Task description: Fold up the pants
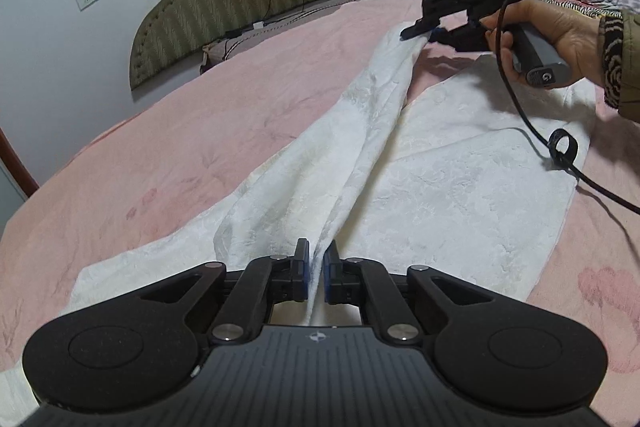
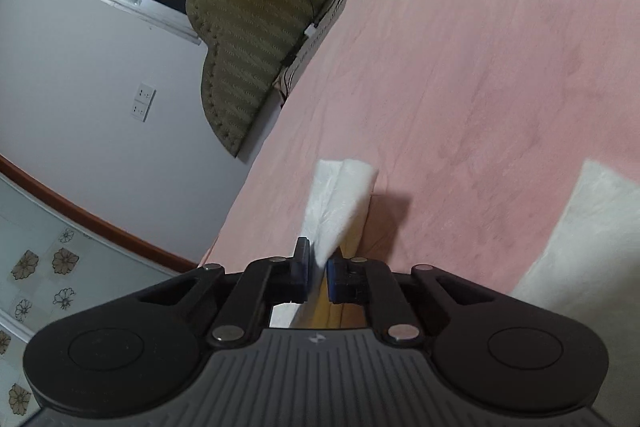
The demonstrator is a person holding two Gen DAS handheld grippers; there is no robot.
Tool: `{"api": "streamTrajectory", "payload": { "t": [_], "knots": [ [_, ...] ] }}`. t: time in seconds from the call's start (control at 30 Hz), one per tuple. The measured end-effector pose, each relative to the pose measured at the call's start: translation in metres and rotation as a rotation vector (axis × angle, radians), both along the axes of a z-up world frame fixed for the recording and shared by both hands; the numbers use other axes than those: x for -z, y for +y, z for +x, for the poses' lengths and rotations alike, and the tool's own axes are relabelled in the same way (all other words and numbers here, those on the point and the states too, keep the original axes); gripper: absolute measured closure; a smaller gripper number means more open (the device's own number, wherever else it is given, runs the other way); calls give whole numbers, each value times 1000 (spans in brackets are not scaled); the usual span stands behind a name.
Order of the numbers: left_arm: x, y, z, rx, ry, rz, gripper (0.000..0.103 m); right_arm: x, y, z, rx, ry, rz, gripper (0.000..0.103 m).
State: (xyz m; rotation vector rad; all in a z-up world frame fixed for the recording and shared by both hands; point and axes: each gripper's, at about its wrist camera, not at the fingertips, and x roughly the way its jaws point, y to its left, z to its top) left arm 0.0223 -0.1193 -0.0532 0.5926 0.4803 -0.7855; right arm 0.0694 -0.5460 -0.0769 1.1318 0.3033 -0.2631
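Fold begins: your left gripper (image 1: 316, 273) and right gripper (image 2: 318, 273) each clamp the white textured cotton pants (image 1: 360, 155) — next, carry this raised leg sideways onto the other.

Black grippers, blue-padded fingers (image 1: 306, 269), patterned sleeve (image 1: 614, 59)

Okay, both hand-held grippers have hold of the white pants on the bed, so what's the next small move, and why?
Probably lift both ends a little and carry this leg sideways onto the other one. The left hand-held gripper is shut on one end of the white pants, the right hand-held gripper on the far end, so the leg is stretched between them. The other leg lies flat on the pink bedspread, ready to be covered.
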Motion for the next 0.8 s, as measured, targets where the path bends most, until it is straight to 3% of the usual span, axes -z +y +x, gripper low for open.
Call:
{"api": "streamTrajectory", "payload": {
  "t": [0.13,0.27,0.47,0.57,0.8],
  "knots": [
    [-11,13,-4,36,5,-62,98,-29,5,-30,20,-36,-88,96],
    [-20,23,-17,137,29,-99,98,-47,15,-85,47,-27,-166,96],
    [-6,22,-40,264,63,-52,98,-31,24,-155,100,76,-154,96],
    [-5,27,-43,272,70,-51,98,-21,30,-174,123,106,-122,96],
    [-1,34,-42,315,102,-30,98,-18,45,-197,126,167,-161,96]
  ]
}}
